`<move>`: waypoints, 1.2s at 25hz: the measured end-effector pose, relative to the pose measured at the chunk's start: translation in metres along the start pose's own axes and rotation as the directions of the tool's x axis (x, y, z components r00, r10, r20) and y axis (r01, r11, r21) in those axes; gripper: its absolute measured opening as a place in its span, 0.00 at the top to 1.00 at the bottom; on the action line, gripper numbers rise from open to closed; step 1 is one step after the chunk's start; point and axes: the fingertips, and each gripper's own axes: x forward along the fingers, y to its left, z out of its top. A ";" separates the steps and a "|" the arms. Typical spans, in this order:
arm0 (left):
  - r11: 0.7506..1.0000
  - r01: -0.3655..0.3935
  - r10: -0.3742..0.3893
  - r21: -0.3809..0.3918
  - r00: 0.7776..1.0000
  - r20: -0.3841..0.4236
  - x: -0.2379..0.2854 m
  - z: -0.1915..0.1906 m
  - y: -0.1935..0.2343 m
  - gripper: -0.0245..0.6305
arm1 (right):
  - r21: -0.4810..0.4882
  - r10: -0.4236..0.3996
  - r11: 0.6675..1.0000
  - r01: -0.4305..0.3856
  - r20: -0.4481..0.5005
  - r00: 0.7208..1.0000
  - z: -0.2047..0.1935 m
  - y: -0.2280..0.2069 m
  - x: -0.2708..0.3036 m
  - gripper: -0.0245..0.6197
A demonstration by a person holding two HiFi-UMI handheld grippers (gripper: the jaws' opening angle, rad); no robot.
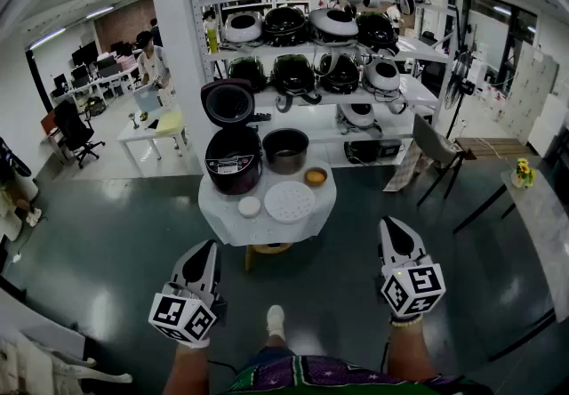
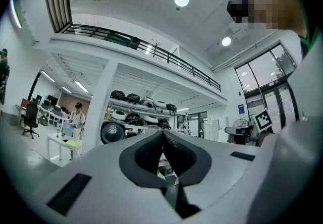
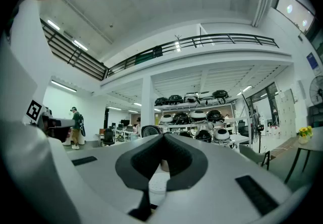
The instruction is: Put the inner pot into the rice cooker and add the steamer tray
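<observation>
Metal inner pot (image 1: 285, 149), well beyond left gripper (image 1: 207, 247), right gripper (image 1: 392, 224), fingers (image 2: 149, 154) together, empty

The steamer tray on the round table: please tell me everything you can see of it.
The steamer tray is a white round disc, plastic by its look, dotted with small holes. It lies flat near the front edge of the white table, in front of the inner pot and apart from it. Nothing holds it.

Upright inner pot (image 1: 285, 149) flanks open rice cooker (image 1: 233, 157) (steamer tray (image 1: 290, 202) seemingly flat).
</observation>
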 end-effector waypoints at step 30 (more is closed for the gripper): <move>0.998 -0.018 0.016 -0.059 0.999 -0.036 0.012 -0.030 0.010 0.93 | 0.026 0.021 0.999 -0.020 -0.023 1.000 -0.016 -0.008 0.011 0.96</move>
